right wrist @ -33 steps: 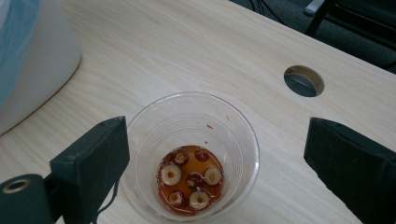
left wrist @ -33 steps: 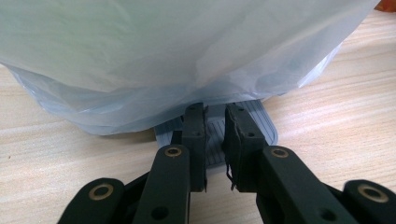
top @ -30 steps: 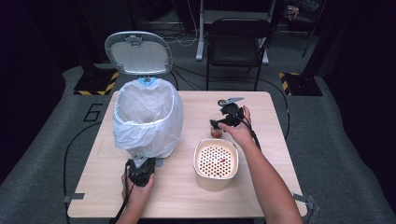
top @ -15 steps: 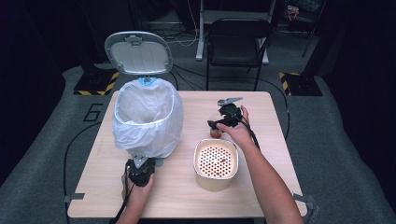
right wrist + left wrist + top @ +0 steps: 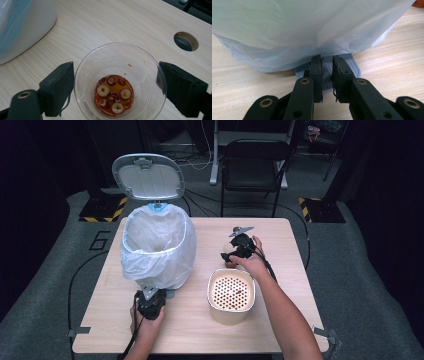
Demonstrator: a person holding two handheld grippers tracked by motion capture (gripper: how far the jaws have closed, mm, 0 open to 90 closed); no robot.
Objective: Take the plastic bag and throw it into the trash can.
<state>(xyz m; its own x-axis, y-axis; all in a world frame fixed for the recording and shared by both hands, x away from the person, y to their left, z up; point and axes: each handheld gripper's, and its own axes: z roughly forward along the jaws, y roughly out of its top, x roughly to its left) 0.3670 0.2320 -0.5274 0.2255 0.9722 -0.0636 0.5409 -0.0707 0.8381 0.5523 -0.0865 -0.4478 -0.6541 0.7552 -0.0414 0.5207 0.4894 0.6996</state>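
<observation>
Right gripper view: the right gripper (image 5: pixel 117 87) has its fingers (image 5: pixel 58 85) closing around a clear plastic cup (image 5: pixel 119 82) of sliced dates in syrup on the counter (image 5: pixel 100 22). The left gripper (image 5: pixel 327 77), shut, presses the bin pedal (image 5: pixel 350 65), propping the lid (image 5: pixel 148 176) up to receive it.

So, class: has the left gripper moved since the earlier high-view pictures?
No. The left gripper sits at the same spot below the bagged pedal bin, judged against the table's near edge; its jaws are shut over the bin's pedal.
</observation>
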